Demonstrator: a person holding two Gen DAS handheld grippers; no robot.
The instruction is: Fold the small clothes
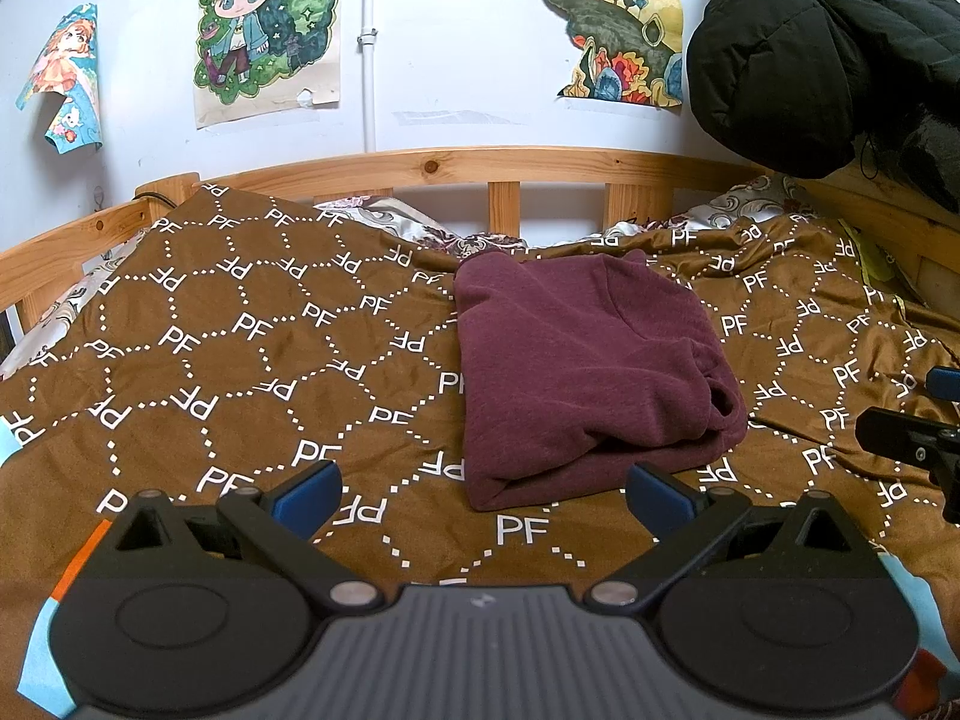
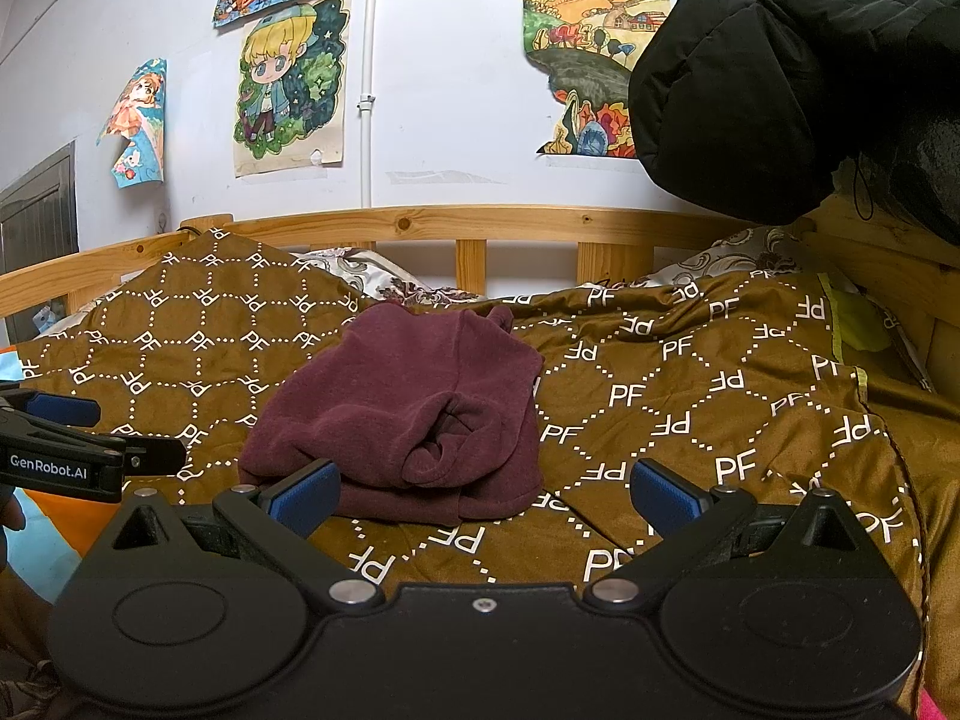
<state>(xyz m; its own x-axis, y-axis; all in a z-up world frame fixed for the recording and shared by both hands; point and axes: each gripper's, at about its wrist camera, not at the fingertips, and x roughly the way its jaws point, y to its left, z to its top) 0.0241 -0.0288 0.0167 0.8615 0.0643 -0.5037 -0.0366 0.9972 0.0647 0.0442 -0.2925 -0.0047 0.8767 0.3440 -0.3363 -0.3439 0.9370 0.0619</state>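
A dark red piece of clothing (image 1: 588, 372) lies folded into a thick bundle on the bed, on top of a brown cover (image 1: 228, 360) with white "PF" letters and dotted lines all over it. The left tool (image 1: 483, 489) hangs just near the bundle's near edge with its blue fingers (image 1: 306, 495) spread wide, and it holds nothing. The right tool (image 2: 483, 495) is also wide and holds nothing; its left blue finger (image 2: 306, 495) sits right in front of the near left corner of the bundle, but I cannot tell if it touches. In the right wrist view the left tool shows at the far left side, near the cloth. A wooden bed rail (image 1: 504, 165) runs along the far side of the bed. Behind it is a white wall with bright drawings (image 1: 270, 24) stuck on it. A big black puffy coat (image 1: 828, 42) hangs at the far right.
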